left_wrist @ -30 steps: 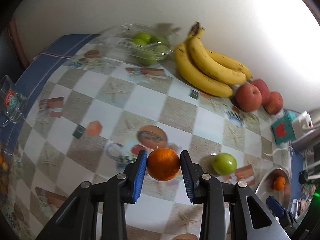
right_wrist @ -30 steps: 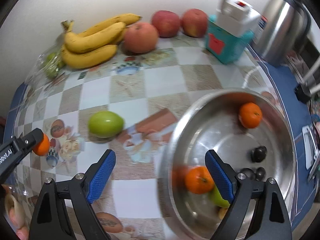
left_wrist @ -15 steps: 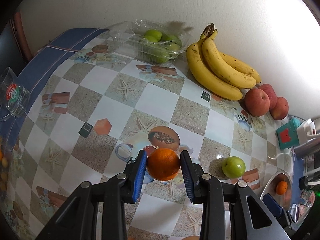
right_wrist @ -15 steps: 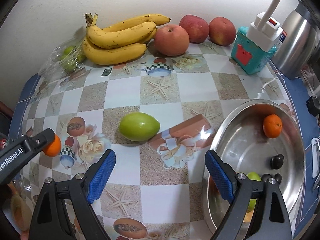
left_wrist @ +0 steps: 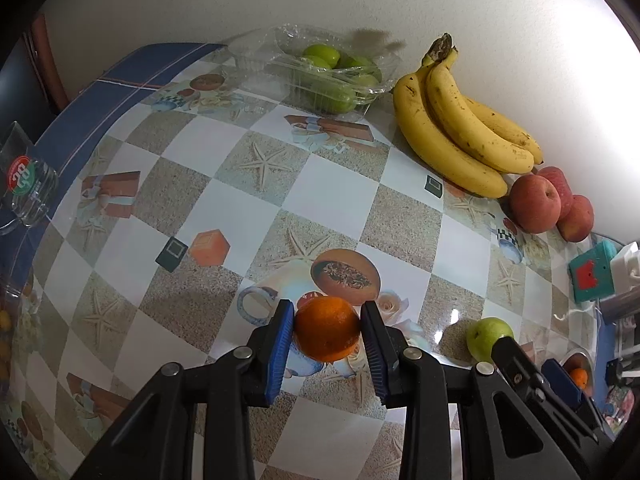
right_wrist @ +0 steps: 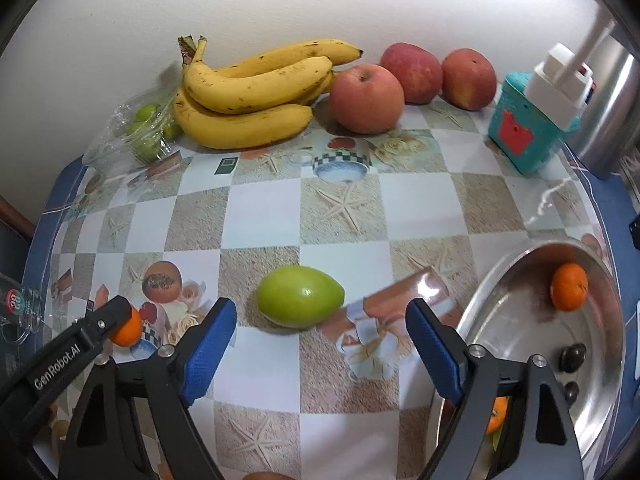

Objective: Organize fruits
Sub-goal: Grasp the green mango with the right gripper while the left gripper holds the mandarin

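metal bowl [right_wrist: 520, 280]: its right and lower rim run off the picture's edge.
fruit under the right gripper's finger [right_wrist: 496, 420]: an orange and green piece in the metal bowl, mostly hidden.
dark lumps [right_wrist: 572, 358]: in the metal bowl, too small to identify.
steel kettle [right_wrist: 608, 120]: beyond the metal bowl, cut off at the right edge.
glass [left_wrist: 24, 184]: far left, partly cropped.

The left gripper [left_wrist: 327, 342] clamps an orange [left_wrist: 327, 329] above the table [left_wrist: 256, 208]. 3 bananas [left_wrist: 452, 132] and 3 apples [left_wrist: 534, 203] lie along the far edge.
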